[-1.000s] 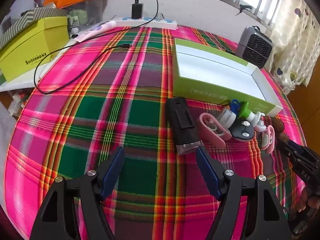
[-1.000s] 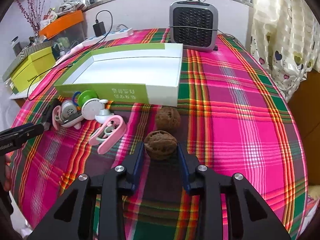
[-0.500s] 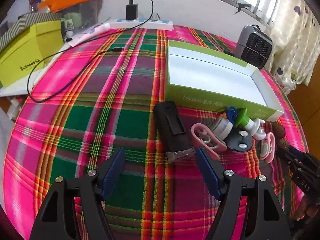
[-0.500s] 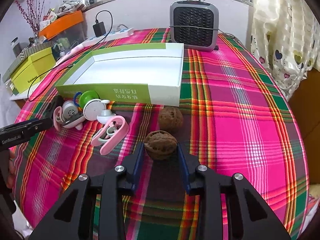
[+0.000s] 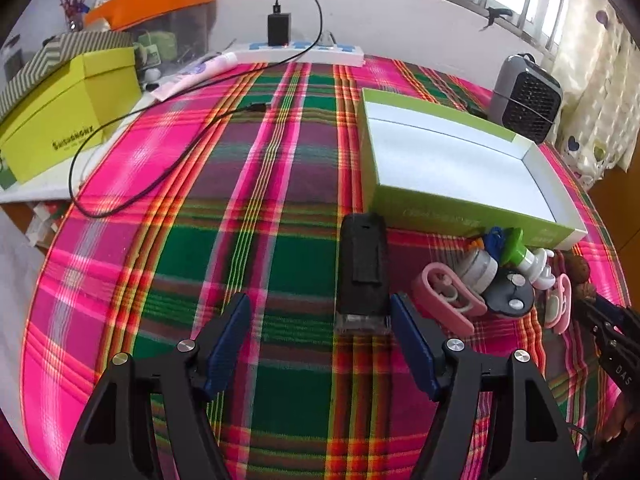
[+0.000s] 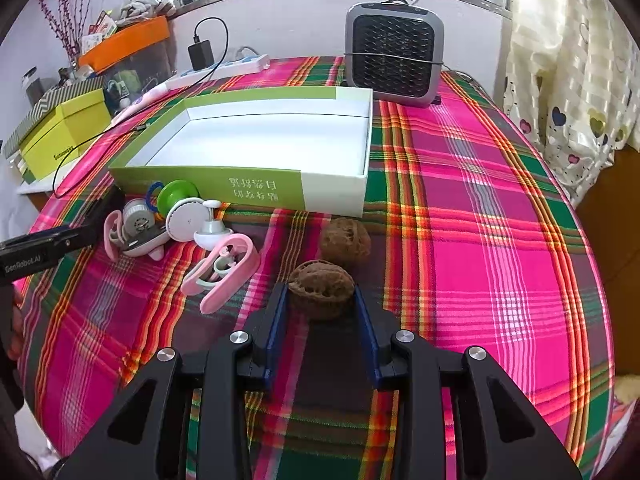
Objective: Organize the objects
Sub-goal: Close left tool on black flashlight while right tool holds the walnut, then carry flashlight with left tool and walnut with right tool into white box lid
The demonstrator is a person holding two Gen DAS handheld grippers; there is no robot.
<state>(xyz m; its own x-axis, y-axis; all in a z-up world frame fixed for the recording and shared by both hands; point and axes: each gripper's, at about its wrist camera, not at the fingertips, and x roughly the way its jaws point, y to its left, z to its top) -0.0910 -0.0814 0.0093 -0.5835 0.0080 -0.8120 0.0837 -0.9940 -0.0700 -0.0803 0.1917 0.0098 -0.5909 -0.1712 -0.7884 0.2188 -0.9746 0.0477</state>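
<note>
The right gripper [image 6: 321, 300] is clamped on one walnut [image 6: 322, 289], its blue pads pressing both sides, low over the plaid worktop [image 6: 480, 216]. A second walnut [image 6: 345, 242] lies just beyond it, apart from the first. The left gripper [image 5: 320, 322] stands wide with nothing between its pads; the near end of one black rectangular device [image 5: 363, 276] lies just ahead, close to its right pad. Two pink clips [image 6: 222, 270] [image 5: 446, 298] lie beside a cluster of small items. One empty green-and-white tray [image 6: 260, 190] sits behind them, with one grey heater [image 6: 394, 60] beyond it.
</note>
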